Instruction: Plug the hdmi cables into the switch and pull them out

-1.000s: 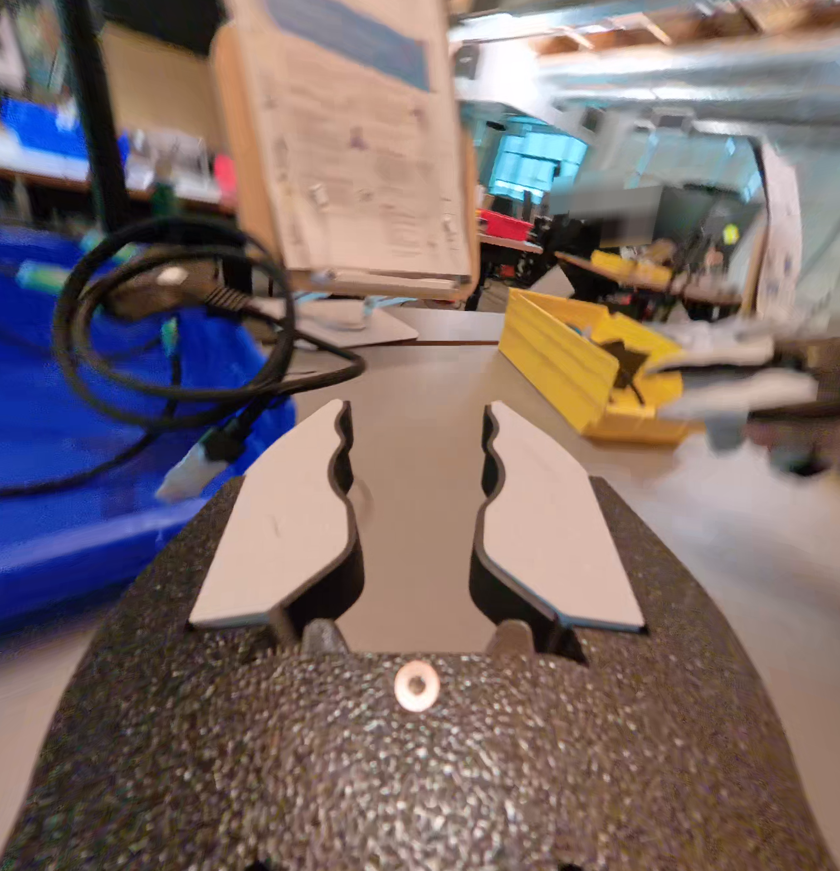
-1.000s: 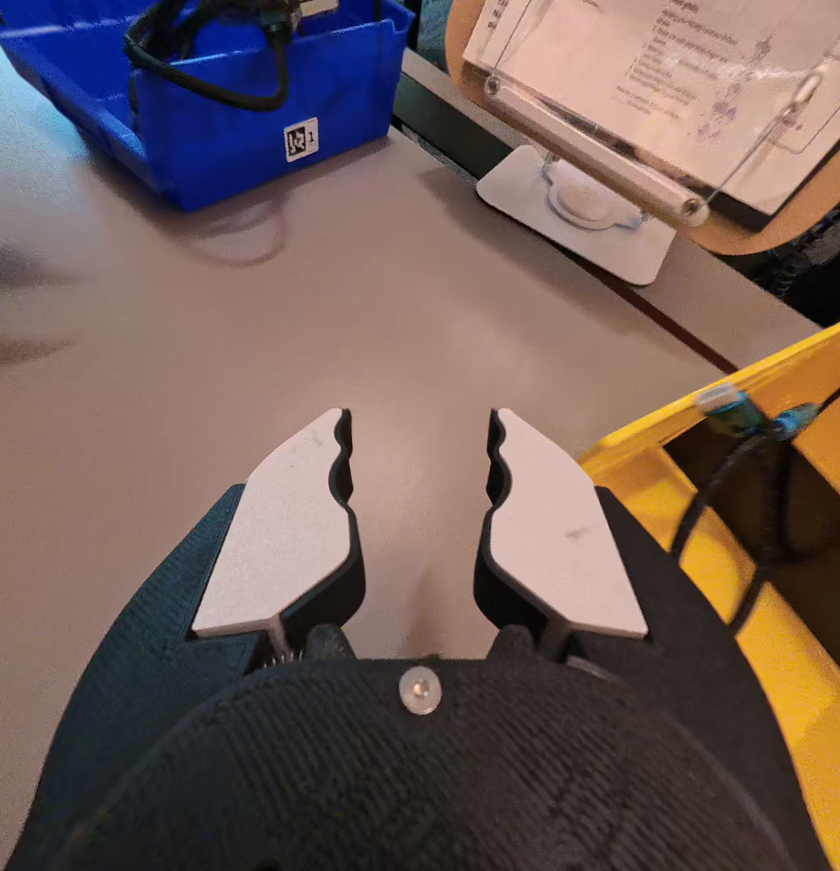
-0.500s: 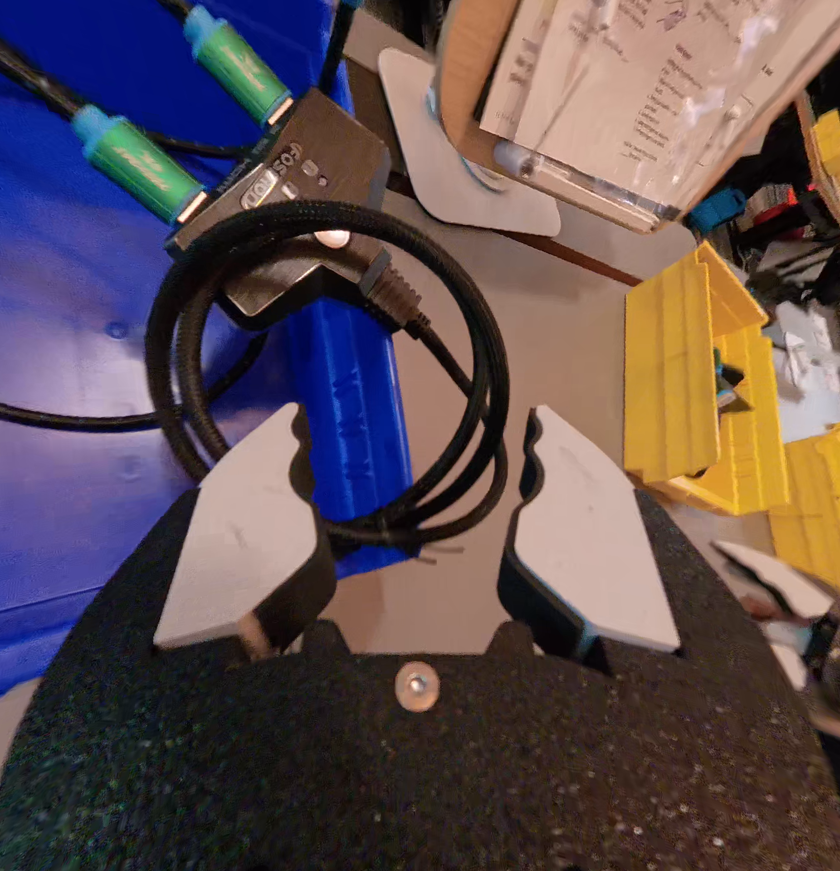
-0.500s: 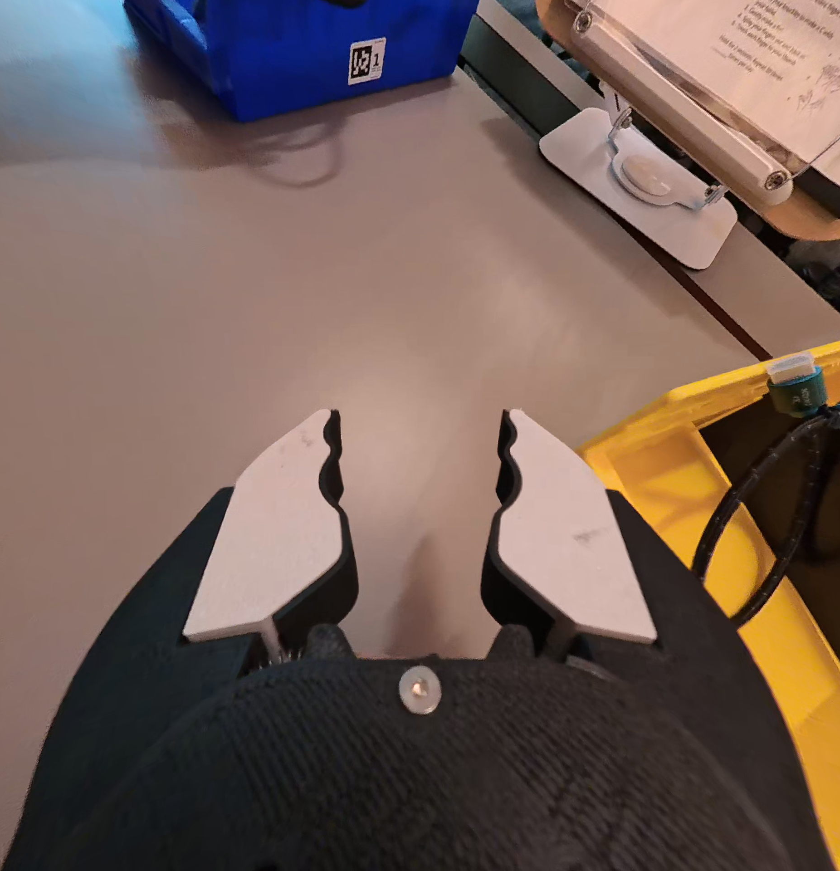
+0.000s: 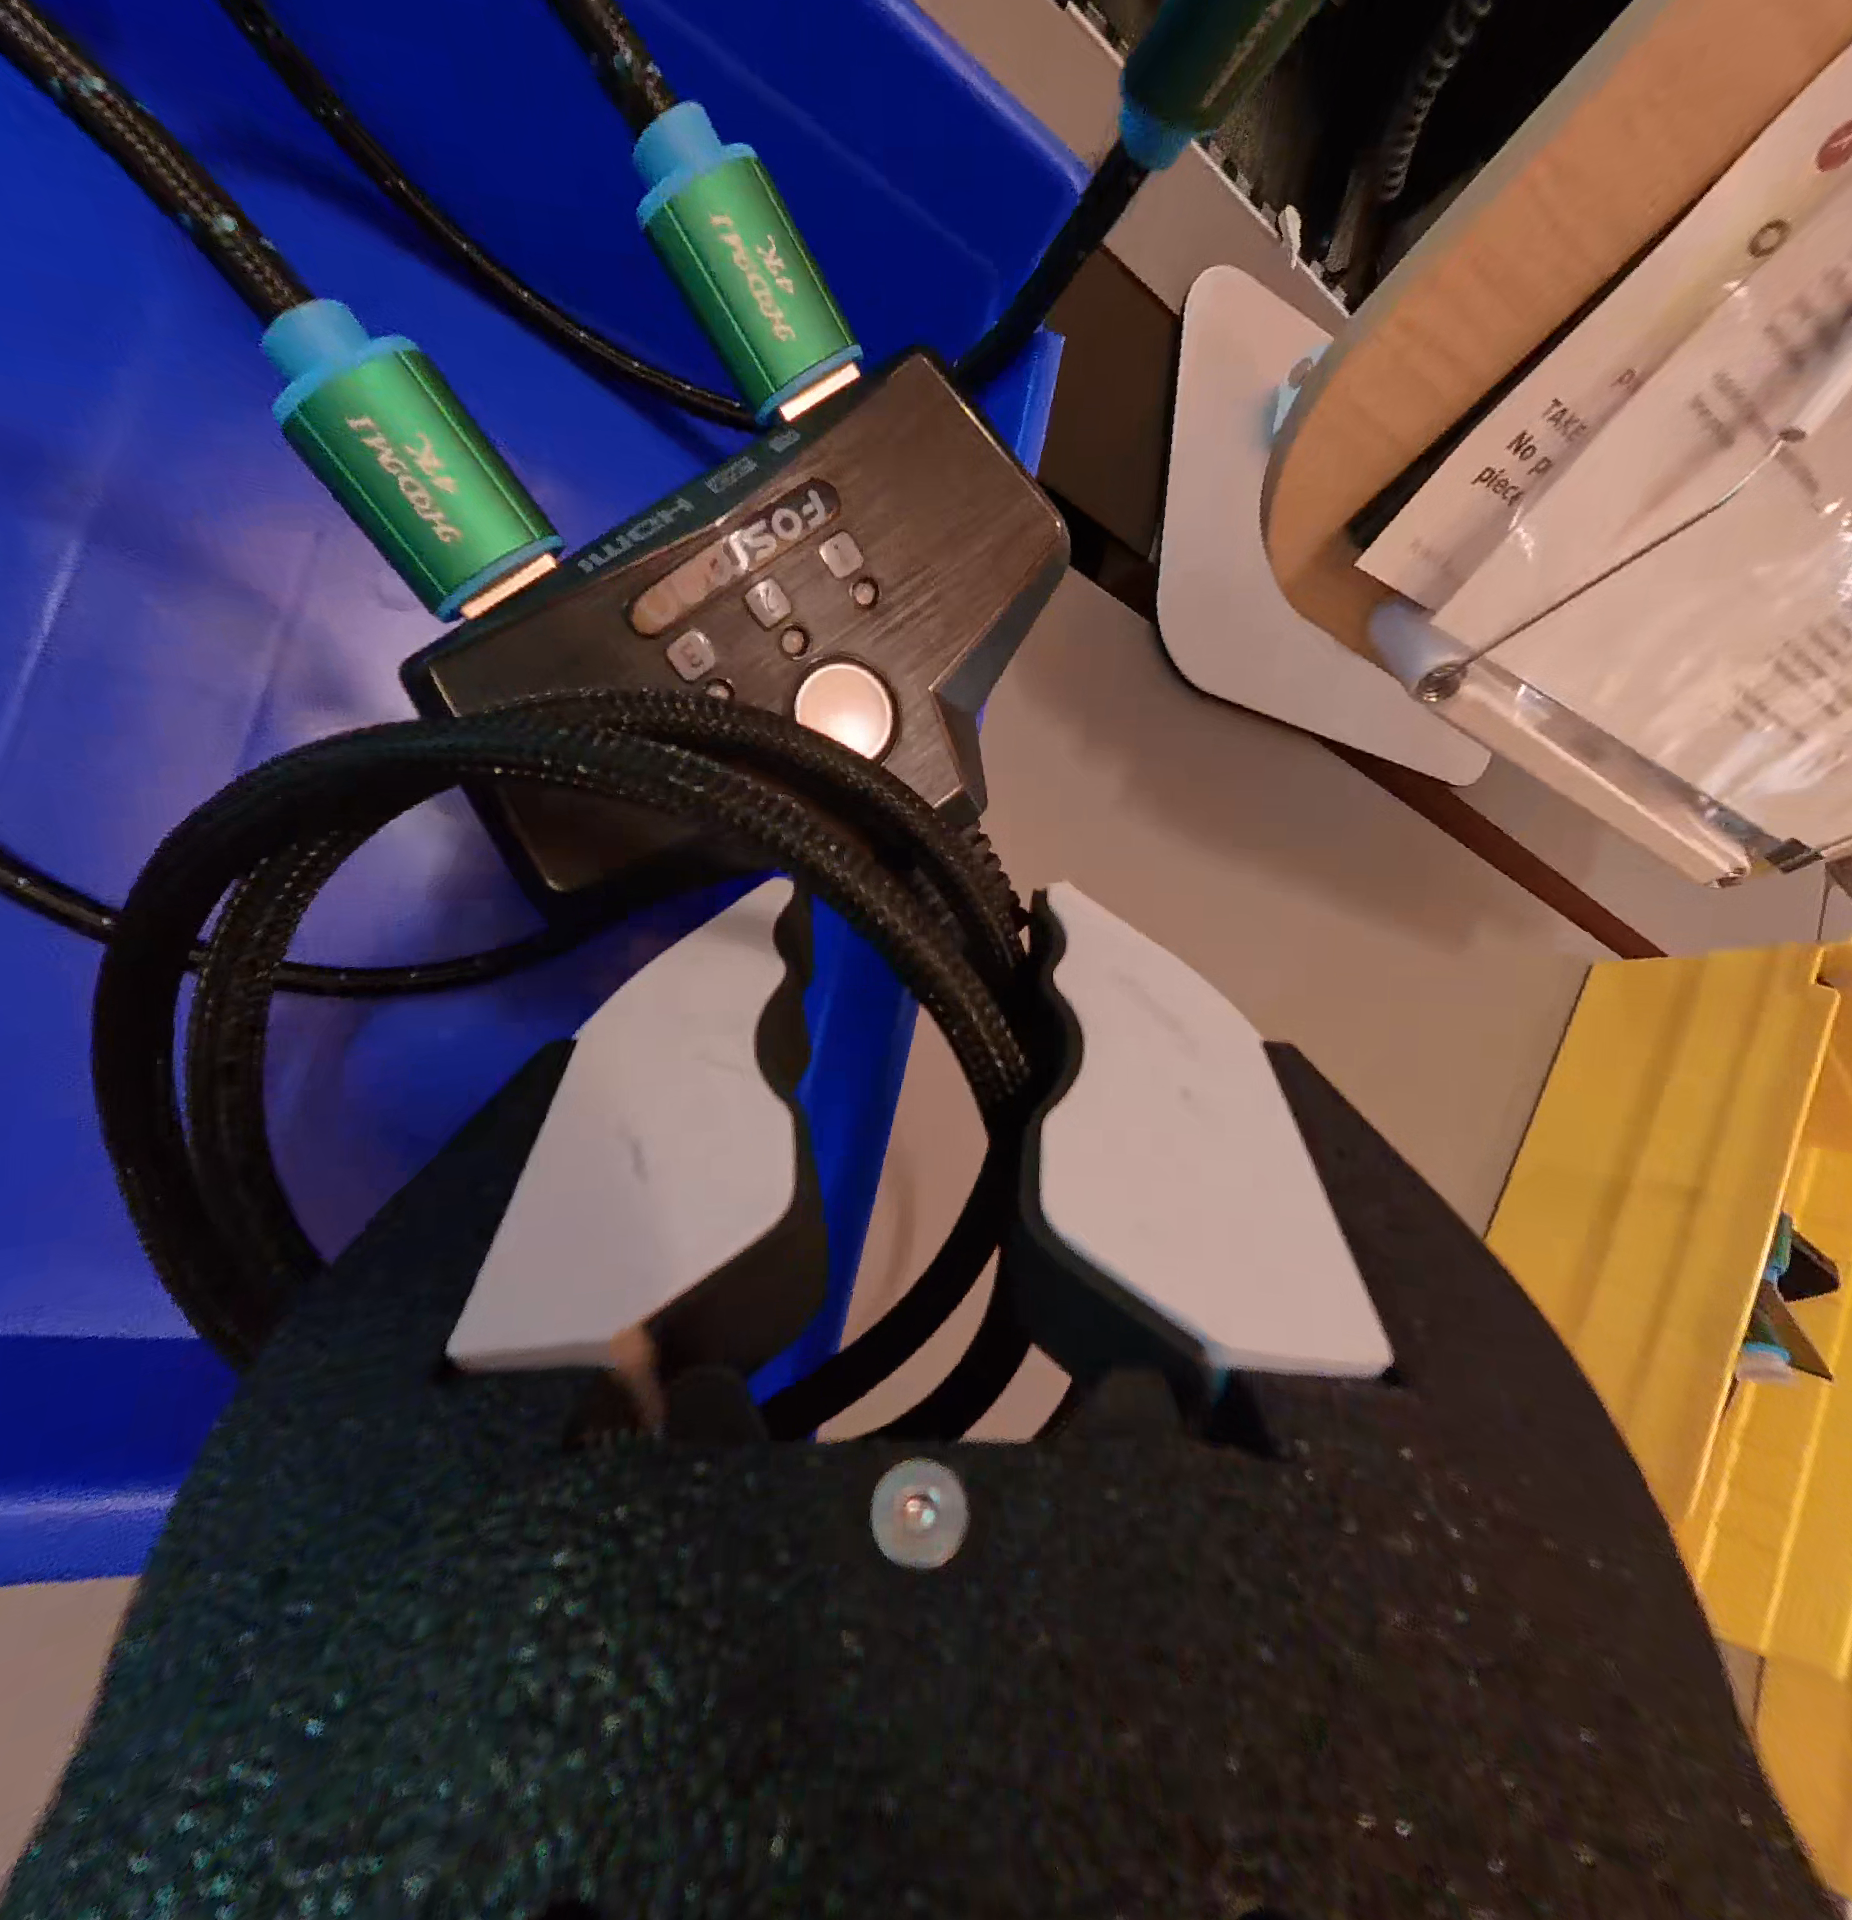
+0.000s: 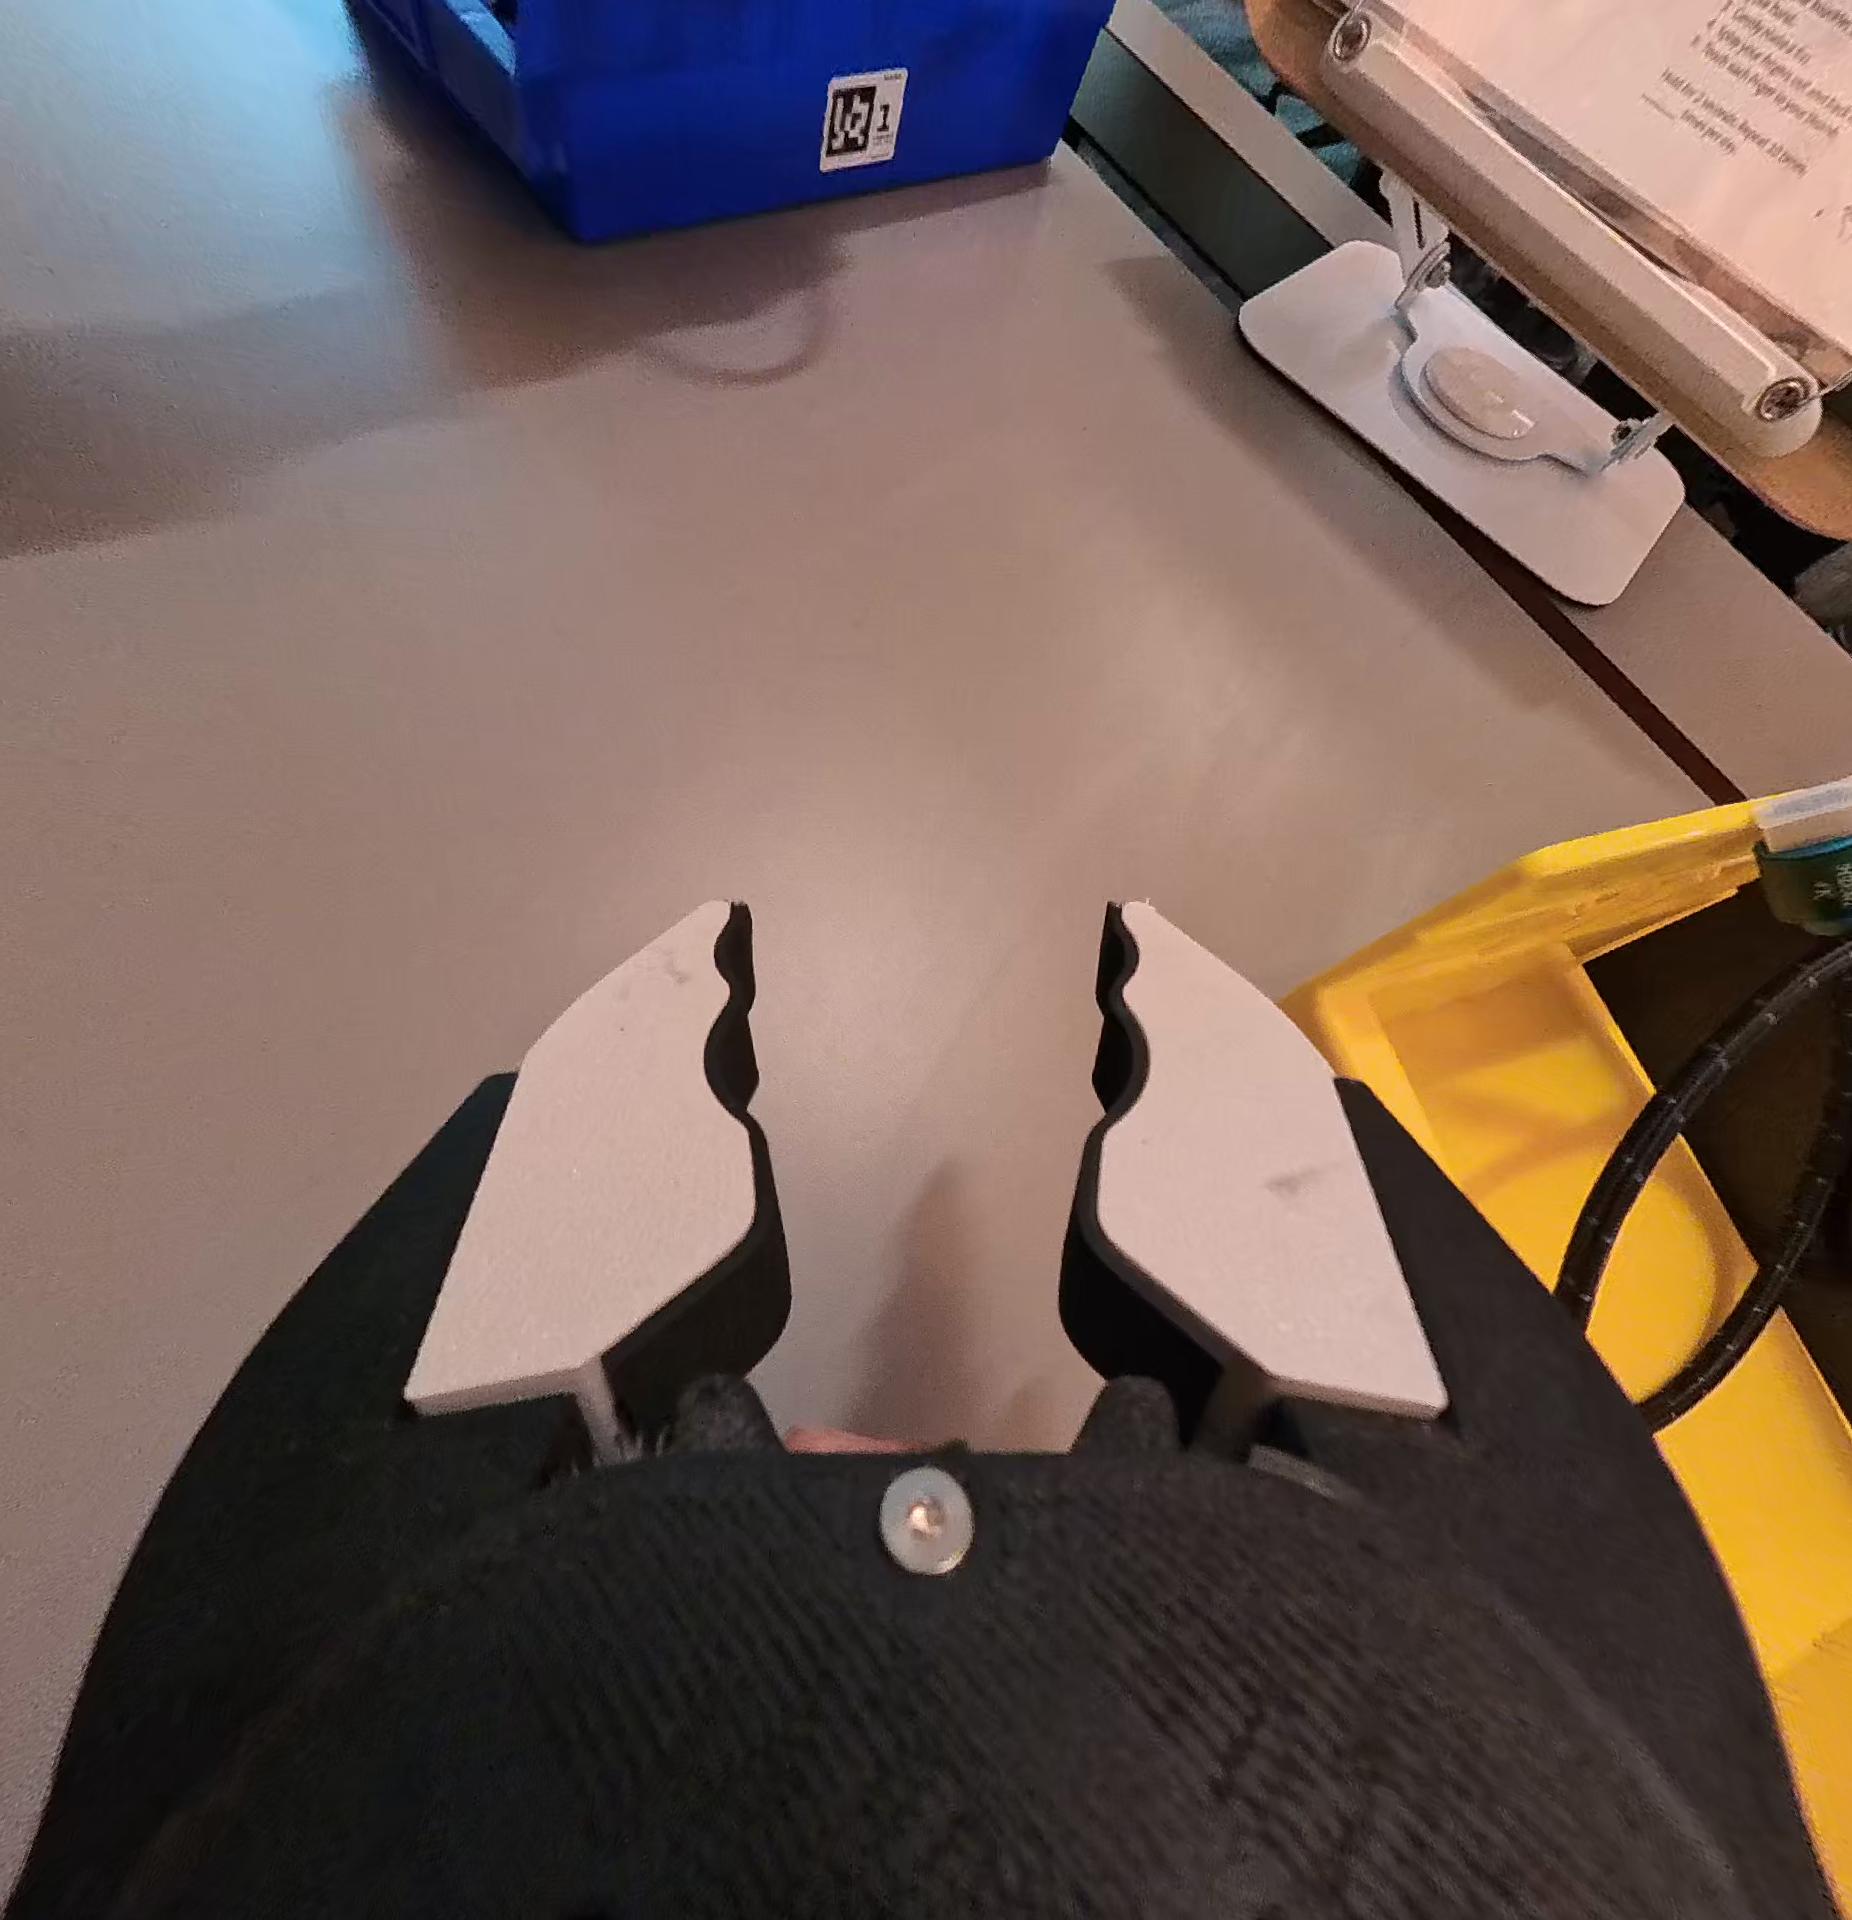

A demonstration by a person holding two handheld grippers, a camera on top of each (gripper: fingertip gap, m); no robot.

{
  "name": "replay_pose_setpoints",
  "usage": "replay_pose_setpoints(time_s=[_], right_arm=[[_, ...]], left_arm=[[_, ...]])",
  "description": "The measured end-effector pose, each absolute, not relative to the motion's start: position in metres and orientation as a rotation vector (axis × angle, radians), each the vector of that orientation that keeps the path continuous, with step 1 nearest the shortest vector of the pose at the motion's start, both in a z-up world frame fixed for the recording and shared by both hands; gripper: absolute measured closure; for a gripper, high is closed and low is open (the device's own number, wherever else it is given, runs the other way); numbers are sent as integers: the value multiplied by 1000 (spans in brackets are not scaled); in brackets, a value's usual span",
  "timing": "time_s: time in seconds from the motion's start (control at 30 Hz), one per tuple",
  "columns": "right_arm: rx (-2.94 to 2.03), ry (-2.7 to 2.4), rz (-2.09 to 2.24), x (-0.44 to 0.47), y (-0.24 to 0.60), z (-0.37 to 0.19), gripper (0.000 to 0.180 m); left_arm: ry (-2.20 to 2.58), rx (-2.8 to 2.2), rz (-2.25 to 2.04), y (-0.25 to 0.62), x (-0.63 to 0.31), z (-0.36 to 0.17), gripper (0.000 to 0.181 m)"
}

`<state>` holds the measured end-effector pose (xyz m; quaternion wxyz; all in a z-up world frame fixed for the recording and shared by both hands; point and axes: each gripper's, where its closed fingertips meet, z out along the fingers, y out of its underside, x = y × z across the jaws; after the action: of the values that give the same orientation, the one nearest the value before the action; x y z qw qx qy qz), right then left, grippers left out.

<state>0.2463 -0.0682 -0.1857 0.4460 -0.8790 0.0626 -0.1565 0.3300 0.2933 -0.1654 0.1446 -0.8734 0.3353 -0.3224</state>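
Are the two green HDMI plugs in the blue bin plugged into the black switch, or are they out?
Plugged in. Both green plugs meet the rear edge of the switch, with only a thin strip of metal connector showing at each joint.

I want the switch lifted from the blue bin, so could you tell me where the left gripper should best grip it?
Probably across the switch body's narrow end by the round button, approaching from its coiled cable side; the opposite end holds two green plugs.

Coiled black cable [image 5: 548, 790] hides switch [image 5: 797, 603] near edge. Third green plug [image 5: 1202, 73] cut by top edge. Page on stand [image 5: 1670, 499] blurred. Yellow bin [image 6: 1524, 1091] cut off right; blue bin [image 6: 693, 114] cut off top.
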Motion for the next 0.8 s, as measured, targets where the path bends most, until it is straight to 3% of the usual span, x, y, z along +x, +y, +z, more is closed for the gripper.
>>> replay_pose_setpoints(time_s=[0.27, 0.47, 0.8], right_arm=[[-2185, 146, -395, 245, -68, -186, 116], [-2208, 100, -438, 242, -69, -185, 116], [-2159, 136, -431, 249, -71, -180, 116]], left_arm=[[1004, -2531, -784, 294, 329, -171, 134], [1044, -2433, -729, 295, 329, -169, 141], [1067, -2100, -1260, 295, 292, -106, 154]])
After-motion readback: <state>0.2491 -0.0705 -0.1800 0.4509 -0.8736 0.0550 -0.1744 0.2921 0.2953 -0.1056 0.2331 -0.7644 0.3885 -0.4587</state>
